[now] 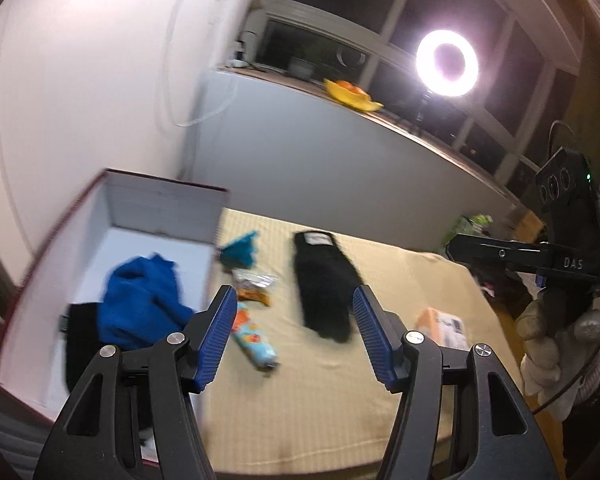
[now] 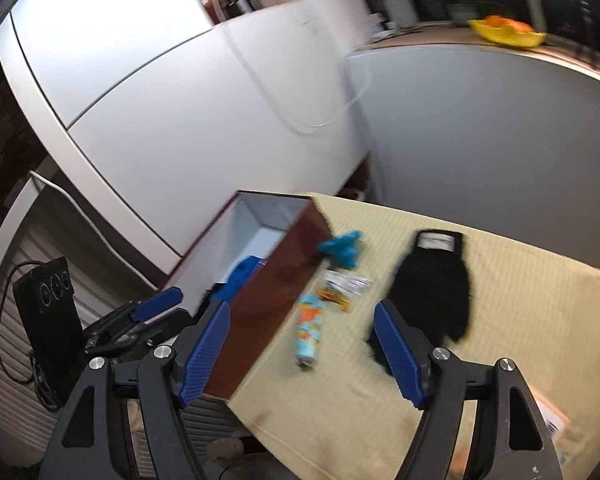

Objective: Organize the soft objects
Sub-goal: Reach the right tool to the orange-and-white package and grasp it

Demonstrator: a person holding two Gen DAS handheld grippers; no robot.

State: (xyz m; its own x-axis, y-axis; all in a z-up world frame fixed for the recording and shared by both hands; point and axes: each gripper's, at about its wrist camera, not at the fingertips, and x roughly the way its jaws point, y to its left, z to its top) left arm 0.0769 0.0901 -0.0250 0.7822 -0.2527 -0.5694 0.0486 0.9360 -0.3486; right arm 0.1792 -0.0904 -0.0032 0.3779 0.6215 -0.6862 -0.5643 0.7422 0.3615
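A red box with a white inside (image 1: 160,204) stands on the left of the beige cloth; a blue garment (image 1: 140,300) and a black one (image 1: 80,344) lie in it. On the cloth lie a black glove (image 1: 326,280) with a white label and a small teal soft piece (image 1: 242,252). My left gripper (image 1: 296,340) hovers open and empty between the box's near corner and the glove. My right gripper (image 2: 300,352) is also open and empty, above the cloth with the glove (image 2: 436,284) just beyond its right finger and the box (image 2: 276,264) by its left finger.
A patterned tube (image 1: 254,340), a snack packet (image 1: 256,288) and an orange carton (image 1: 440,322) lie on the beige cloth (image 1: 340,400). A gloved hand (image 1: 560,344) holds the right tool at the right edge. White cabinets stand behind, with a yellow bowl (image 1: 352,94) and a ring light (image 1: 446,62).
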